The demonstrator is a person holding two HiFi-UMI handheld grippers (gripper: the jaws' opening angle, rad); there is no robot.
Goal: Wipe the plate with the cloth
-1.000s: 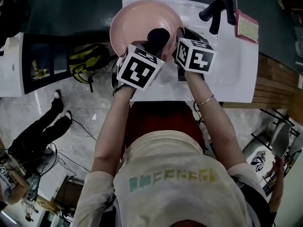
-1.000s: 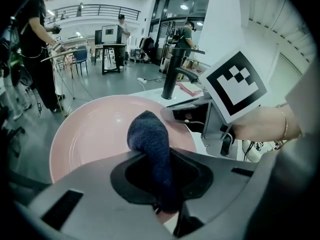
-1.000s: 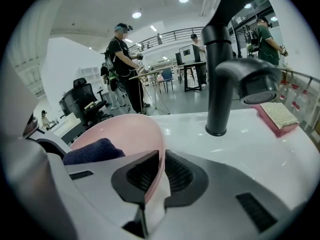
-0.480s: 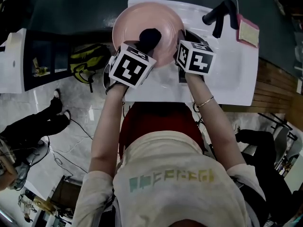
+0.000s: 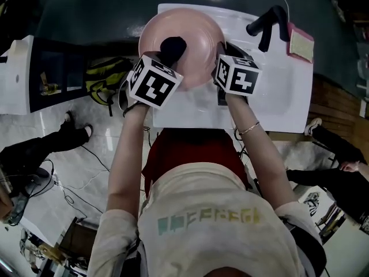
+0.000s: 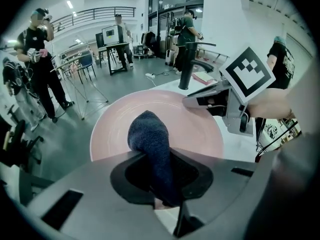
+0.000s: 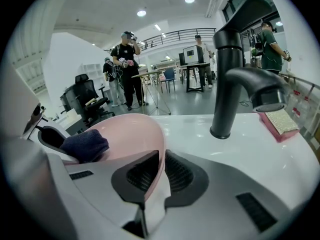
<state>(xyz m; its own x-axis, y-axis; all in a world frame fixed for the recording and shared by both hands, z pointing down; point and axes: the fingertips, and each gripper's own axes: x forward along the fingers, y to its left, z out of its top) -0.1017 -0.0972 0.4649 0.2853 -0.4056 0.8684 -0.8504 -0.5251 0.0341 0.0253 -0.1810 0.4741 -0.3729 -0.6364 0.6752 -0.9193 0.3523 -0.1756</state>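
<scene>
A white desk (image 5: 271, 97) lies under and ahead of the right gripper (image 5: 221, 44). A black faucet (image 5: 266, 23) stands on it, ahead and to the right of that gripper, its base on the white top (image 7: 195, 129) and its spout (image 7: 252, 86) reaching out sideways. Farther right, past the faucet, a shallow pink tray (image 5: 301, 44) sits near the desk's right back corner with a pale ribbed pad in it (image 7: 281, 120). The pink plate (image 5: 193, 30), gripped at its rim by the right gripper, hangs over the desk's left back edge; whether it touches the top cannot be told.
</scene>
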